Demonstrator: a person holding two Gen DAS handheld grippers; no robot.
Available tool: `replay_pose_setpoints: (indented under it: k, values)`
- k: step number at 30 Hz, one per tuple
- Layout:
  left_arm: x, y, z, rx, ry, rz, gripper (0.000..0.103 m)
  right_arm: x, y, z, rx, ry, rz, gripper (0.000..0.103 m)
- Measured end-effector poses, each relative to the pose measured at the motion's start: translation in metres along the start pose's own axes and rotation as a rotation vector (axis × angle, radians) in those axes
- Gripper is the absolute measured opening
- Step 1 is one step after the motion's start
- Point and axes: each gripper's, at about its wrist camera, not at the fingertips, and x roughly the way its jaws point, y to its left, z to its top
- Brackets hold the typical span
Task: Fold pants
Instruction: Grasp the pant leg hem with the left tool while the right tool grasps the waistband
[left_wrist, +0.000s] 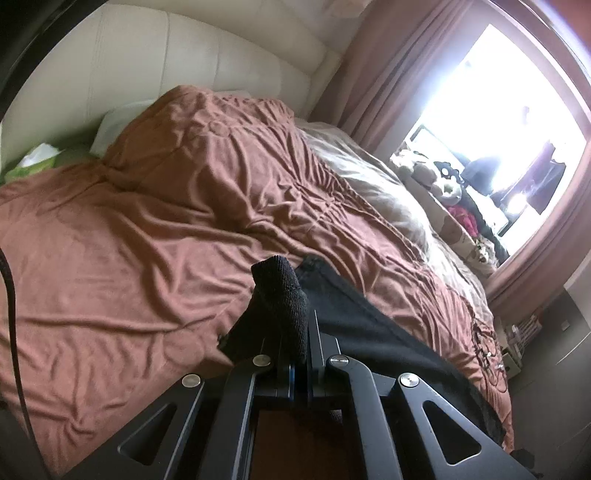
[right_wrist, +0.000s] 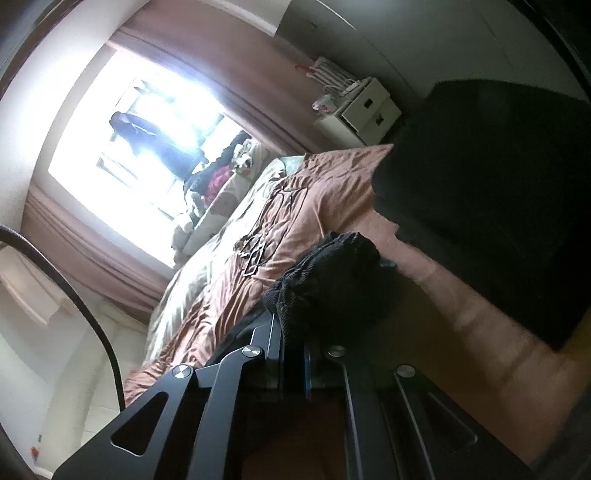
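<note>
The black pants (left_wrist: 373, 332) are held above the brown bedspread (left_wrist: 147, 221), an edge clamped in the left tool (left_wrist: 291, 317) and a bunched part clamped in the right tool (right_wrist: 328, 280), seemingly so the cloth is spread taut for folding.

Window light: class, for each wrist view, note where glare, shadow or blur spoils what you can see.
Left wrist view: the window is blown out white, yet the brown bedspread stays evenly lit and sharp. Right wrist view: the window again glares, the black pants lose all detail in shadow, and the near bed edge is blurred.
</note>
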Motion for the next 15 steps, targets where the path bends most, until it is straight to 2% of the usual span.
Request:
replay_pose_setpoints:
  k: [11, 15]
  values:
    - [0.046, -0.035, 0.035, 0.038, 0.007, 0.007, 0.004, 0.04, 0.033, 0.02, -0.043, 0.01, -0.055, 0.004]
    - [0.072, -0.046, 0.049, 0.047, 0.033, 0.014, 0.004, 0.06, 0.047, 0.03, -0.062, 0.021, -0.076, 0.004]
